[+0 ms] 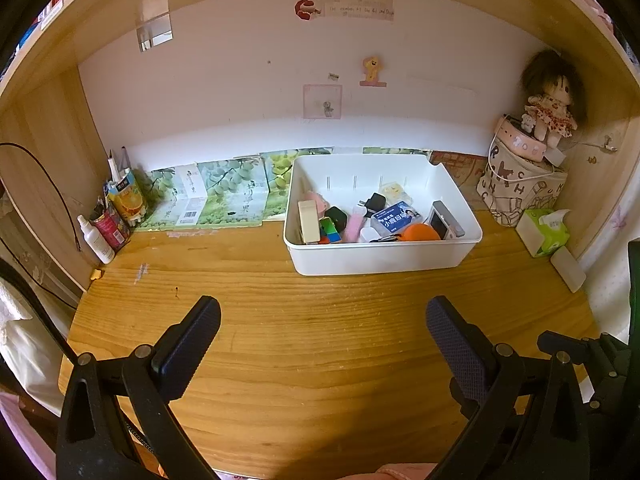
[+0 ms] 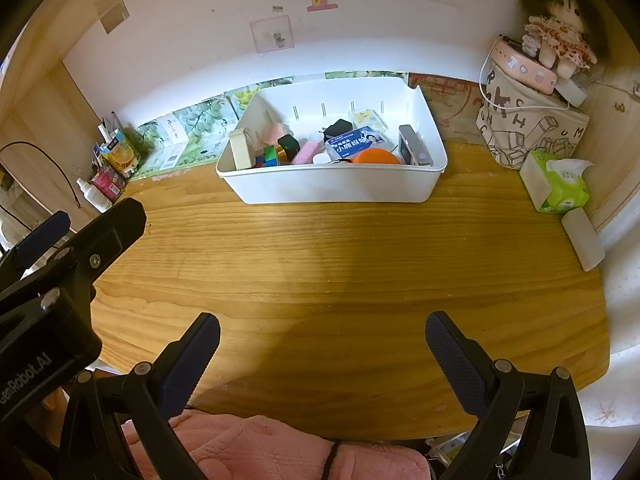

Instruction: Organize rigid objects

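Observation:
A white plastic bin point(image 1: 380, 258) point(image 2: 332, 190) stands at the back of the wooden desk point(image 1: 320, 340) point(image 2: 340, 260). It holds several small items: a cream box point(image 1: 309, 222), a colour cube point(image 1: 330, 231), a black charger point(image 1: 376, 201), a blue-and-white box point(image 1: 394, 216) point(image 2: 356, 142), an orange round thing point(image 1: 420, 233) point(image 2: 376, 157) and a silver device point(image 1: 446, 218) point(image 2: 414, 145). My left gripper point(image 1: 322, 320) hovers open over the desk, nothing between its fingers. My right gripper point(image 2: 322, 336) is open too, nearer the front edge, with the left tool point(image 2: 60, 272) beside it at the left.
Bottles and packets point(image 1: 112, 216) crowd the back left corner. A printed fabric bag point(image 1: 520, 188) with a doll point(image 1: 550, 108) on top fills the back right corner, with a green tissue box point(image 1: 544, 232) point(image 2: 558, 184) and a white case point(image 2: 582, 238) next to it. Pink fabric point(image 2: 260, 448) lies below the front edge.

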The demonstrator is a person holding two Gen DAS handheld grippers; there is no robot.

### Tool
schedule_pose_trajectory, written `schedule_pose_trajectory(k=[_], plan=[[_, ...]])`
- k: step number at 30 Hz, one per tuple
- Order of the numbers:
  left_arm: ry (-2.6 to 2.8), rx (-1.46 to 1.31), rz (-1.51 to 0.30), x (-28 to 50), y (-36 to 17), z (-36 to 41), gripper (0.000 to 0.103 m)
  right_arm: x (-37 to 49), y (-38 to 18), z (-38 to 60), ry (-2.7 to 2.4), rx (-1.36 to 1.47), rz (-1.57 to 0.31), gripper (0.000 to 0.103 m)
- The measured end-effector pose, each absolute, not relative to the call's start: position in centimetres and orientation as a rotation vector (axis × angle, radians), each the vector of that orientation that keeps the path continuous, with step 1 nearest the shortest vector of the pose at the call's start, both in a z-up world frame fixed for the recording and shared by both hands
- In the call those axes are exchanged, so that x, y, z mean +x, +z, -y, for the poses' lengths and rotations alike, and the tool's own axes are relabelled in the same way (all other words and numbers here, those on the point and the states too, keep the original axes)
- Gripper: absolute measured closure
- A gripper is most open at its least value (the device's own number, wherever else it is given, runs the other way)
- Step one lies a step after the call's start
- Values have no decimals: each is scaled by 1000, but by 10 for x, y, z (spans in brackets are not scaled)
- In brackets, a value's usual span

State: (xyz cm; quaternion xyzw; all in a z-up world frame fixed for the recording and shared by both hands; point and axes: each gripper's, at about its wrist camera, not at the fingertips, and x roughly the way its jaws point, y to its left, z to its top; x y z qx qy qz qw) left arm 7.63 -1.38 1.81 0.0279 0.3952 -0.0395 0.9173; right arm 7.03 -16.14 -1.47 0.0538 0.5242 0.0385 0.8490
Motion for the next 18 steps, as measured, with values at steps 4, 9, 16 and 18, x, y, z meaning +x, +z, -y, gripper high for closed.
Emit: schedule_pose_trajectory(k=[4,9,16,18], plan=[[-81,59,-815,77,17,14,1,72,-16,162,83,115,-1109,0],[-80,58,-816,78,17,14,1,73,-17,162,84,115,-1113,0],[-79,57,-822,80,15,13,1,76,-20,160,89,116,-1126,0],[-80,57,-823,80,15,13,1,77,-20,160,90,116,-1129,0]])
